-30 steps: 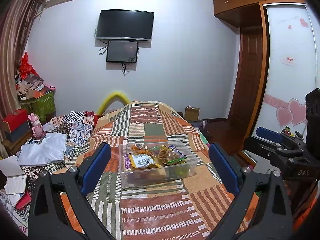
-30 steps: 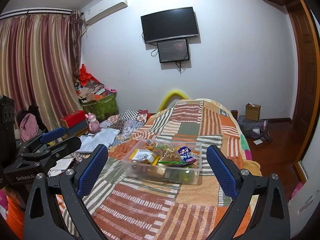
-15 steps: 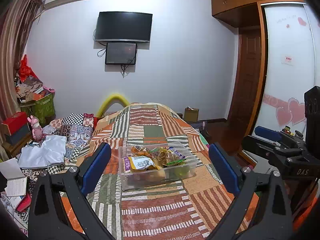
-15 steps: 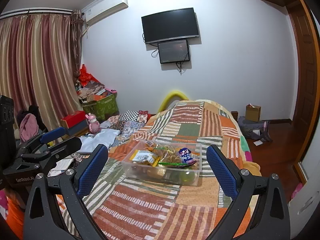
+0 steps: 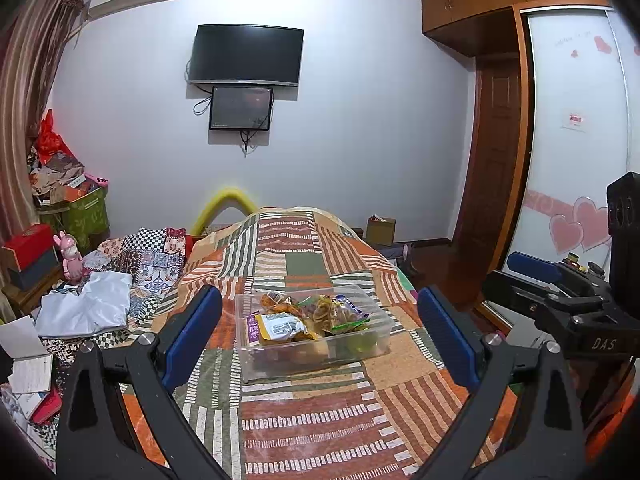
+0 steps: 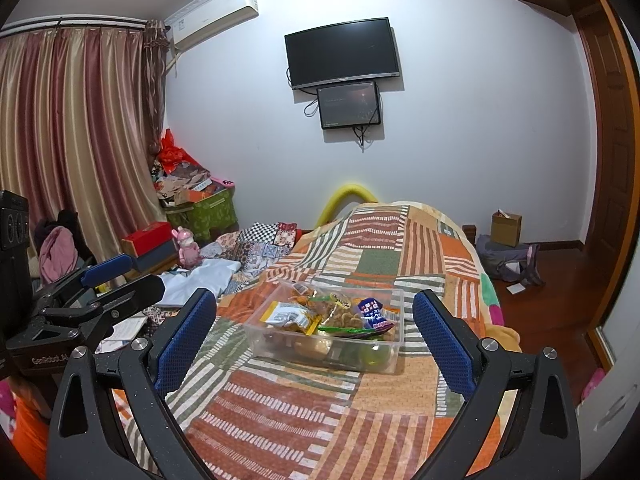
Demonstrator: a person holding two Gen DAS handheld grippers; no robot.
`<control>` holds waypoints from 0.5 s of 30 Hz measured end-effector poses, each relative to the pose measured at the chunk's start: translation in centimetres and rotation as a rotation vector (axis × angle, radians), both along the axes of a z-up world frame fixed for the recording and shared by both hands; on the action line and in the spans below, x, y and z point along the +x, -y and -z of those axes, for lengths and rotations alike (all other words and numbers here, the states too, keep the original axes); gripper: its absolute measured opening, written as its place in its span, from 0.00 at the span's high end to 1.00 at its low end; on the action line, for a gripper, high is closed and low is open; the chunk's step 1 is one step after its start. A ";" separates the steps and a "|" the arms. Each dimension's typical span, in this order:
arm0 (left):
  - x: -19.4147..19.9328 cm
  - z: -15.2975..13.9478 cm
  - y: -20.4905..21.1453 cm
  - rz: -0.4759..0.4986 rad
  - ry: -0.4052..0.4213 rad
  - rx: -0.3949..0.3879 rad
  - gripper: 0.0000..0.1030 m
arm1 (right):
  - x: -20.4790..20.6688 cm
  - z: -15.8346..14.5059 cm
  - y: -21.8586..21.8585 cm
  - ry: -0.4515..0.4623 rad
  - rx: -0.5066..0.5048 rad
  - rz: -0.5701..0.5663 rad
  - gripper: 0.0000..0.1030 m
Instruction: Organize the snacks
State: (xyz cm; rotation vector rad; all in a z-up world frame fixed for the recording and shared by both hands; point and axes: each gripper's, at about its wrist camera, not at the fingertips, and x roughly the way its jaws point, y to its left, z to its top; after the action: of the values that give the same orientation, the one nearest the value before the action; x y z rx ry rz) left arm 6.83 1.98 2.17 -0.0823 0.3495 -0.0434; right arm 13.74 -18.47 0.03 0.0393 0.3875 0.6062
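Left gripper (image 5: 318, 334) and right gripper (image 6: 314, 330) hung spread wide, empty, short of bin (image 6: 280, 334) mid-bed (image 6: 280, 420); snacks (image 6: 296, 316) heaped inside, apparently for sorting.

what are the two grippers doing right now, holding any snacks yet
Left gripper: open, empty, short of the clear snack bin on the bed.
Right gripper: open, empty, also short of the bin.
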 end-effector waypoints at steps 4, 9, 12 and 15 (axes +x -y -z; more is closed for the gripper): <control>0.1 -0.2 0.1 0.004 0.003 0.000 0.04 | 0.0 0.0 0.0 0.000 0.000 0.001 0.05; 0.1 0.0 0.0 0.006 0.002 -0.002 0.04 | 0.0 0.0 -0.1 -0.002 0.000 -0.001 0.04; 0.1 0.0 0.2 0.009 0.002 0.003 0.04 | 0.0 -0.1 -0.1 -0.003 -0.004 -0.001 0.05; 0.0 0.0 0.4 0.009 0.004 0.010 0.04 | 0.1 -0.1 -0.2 -0.007 -0.004 -0.003 0.04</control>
State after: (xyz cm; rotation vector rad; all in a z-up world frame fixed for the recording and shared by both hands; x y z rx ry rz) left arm 6.85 1.60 2.20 -0.0706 0.3457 -0.0504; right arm 13.86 -18.27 0.14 0.0372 0.3956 0.6082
